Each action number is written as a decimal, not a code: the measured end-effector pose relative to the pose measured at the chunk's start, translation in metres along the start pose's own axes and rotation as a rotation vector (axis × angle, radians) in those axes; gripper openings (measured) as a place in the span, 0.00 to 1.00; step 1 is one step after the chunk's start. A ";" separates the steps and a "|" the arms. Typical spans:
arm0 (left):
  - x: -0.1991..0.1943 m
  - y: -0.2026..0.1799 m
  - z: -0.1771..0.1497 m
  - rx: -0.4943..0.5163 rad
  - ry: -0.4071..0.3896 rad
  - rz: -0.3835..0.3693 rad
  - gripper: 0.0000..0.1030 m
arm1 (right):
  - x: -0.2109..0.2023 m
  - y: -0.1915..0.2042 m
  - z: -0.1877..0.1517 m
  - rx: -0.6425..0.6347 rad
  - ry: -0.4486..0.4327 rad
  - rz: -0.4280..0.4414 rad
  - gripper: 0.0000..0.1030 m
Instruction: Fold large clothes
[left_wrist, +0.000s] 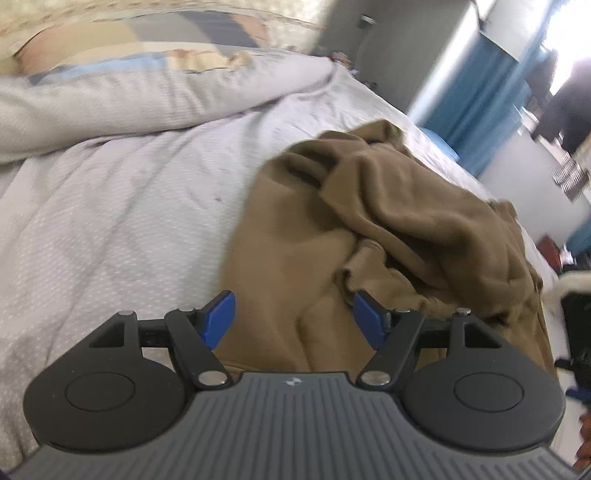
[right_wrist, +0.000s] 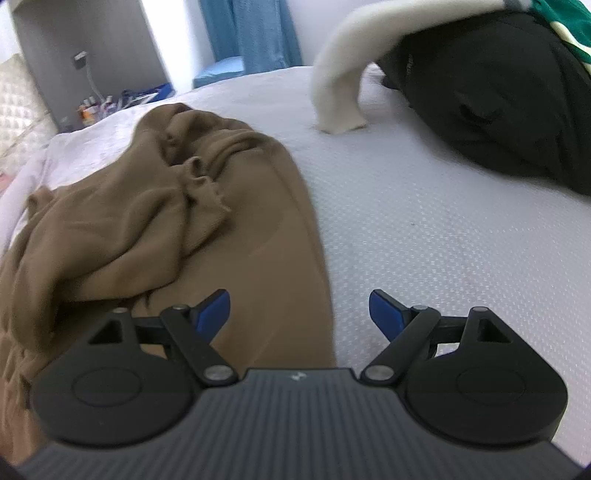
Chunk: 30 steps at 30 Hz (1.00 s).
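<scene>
A large tan-brown garment (left_wrist: 388, 221) lies crumpled on the white bed; it also shows in the right wrist view (right_wrist: 155, 210). A flat smooth part of it runs toward both grippers. My left gripper (left_wrist: 295, 317) is open, its blue-tipped fingers (left_wrist: 221, 314) spread over the garment's near flat part, holding nothing. My right gripper (right_wrist: 299, 314) is open above the garment's right edge, its left finger (right_wrist: 214, 310) over the cloth and the right one over bare sheet.
The white dotted bed sheet (right_wrist: 443, 229) spreads around. A rolled white duvet (left_wrist: 129, 107) and patterned pillow lie at the bed's head. A black garment (right_wrist: 498, 103) and a white sleeve (right_wrist: 340, 85) lie at the right. Blue curtains (left_wrist: 476, 103) and a cluttered bedside stand beyond.
</scene>
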<state>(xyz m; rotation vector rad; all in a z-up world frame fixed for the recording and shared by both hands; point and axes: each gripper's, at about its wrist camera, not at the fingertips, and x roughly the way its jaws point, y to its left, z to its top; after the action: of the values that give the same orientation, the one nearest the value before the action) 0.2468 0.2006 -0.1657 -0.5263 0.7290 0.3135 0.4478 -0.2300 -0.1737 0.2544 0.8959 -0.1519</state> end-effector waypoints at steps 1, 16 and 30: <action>0.000 0.005 0.001 -0.021 -0.001 0.008 0.73 | 0.002 -0.002 0.000 0.011 0.014 0.000 0.82; 0.040 0.060 0.003 -0.348 0.143 -0.137 0.72 | 0.043 -0.040 -0.009 0.364 0.286 0.320 0.86; 0.029 0.048 0.005 -0.400 0.118 -0.430 0.72 | 0.020 -0.052 -0.010 0.476 0.224 0.646 0.86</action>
<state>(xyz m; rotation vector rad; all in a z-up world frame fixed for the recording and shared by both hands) 0.2481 0.2456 -0.1994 -1.0682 0.6485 0.0224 0.4403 -0.2781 -0.2031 1.0040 0.9483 0.2745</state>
